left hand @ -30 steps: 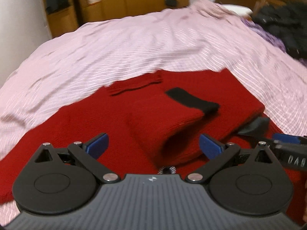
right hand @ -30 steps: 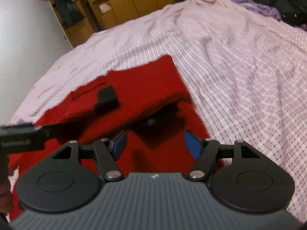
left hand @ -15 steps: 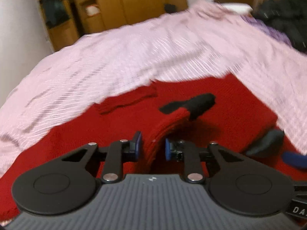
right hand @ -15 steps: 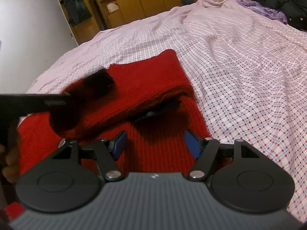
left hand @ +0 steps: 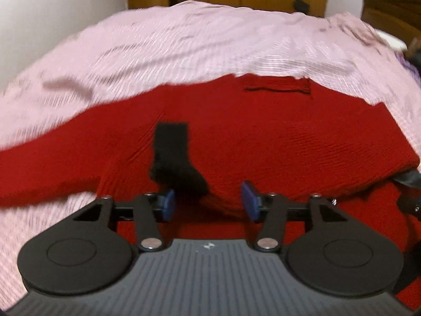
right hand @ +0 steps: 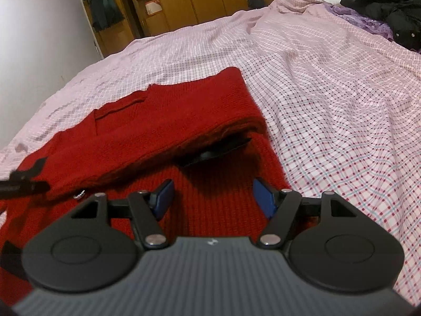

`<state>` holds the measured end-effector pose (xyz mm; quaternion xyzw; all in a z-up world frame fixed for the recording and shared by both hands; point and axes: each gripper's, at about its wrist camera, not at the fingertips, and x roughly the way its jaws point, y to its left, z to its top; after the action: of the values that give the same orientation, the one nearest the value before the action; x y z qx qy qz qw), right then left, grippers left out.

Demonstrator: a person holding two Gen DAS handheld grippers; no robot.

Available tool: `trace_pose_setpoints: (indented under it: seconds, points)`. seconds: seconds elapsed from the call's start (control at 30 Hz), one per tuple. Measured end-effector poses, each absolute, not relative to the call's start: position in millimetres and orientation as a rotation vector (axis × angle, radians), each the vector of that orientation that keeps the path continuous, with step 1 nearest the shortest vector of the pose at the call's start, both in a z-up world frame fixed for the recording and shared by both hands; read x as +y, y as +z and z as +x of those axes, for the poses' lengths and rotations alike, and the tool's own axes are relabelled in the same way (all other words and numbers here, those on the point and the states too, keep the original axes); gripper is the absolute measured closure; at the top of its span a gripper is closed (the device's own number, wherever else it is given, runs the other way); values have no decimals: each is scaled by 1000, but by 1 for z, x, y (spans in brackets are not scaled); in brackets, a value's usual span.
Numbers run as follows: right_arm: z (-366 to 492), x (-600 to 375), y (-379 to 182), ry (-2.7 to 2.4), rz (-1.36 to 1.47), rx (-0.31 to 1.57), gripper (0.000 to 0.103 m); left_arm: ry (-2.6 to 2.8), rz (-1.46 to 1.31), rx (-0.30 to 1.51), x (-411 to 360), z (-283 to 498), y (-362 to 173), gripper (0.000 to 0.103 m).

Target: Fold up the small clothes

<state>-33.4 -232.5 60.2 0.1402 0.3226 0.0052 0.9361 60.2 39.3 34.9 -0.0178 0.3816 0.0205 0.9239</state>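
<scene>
Red knit filled the lower half of both views: a sweater [left hand: 263, 142] lay on the pink checked bedsheet [right hand: 329, 84], its body doubled over so a thick folded edge ran from about 9 to 2 o'clock in the right wrist view. One sleeve stretched out toward 9 o'clock in the left wrist view, and a black cuff [left hand: 173, 155] lay crumpled on the red, just ahead of the left gripper [left hand: 208, 202]. That gripper stood wide apart, its blue pads clear of the cloth and holding nothing. The right gripper [right hand: 213, 197] was likewise spread wide and empty, poised over the lower layer near the fold's open mouth, where a dark strip [right hand: 218, 150] showed from under the top layer.

The likely trouble: the loose sleeve, left trailing, would make a lopsided bundle. A pinch taken too deep at the folded edge could catch both layers and drag the fold open. The soft knit would probably sag and slide if lifted by one corner alone.
</scene>
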Motion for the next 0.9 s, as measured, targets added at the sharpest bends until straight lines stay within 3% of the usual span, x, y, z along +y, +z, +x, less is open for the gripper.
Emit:
trace_pose_setpoints:
  seconds: [0.27,0.6,0.9]
  points:
    - [-33,-243,75,23,344,698,35,55,-120,759,81,45,48,37]
    - [-4,-264,108,16,319,662,35,-16,-165,781,83,102,34,38]
    - [63,-267,85,-15,300,677,35,-27,-139,753,75,118,26,44]
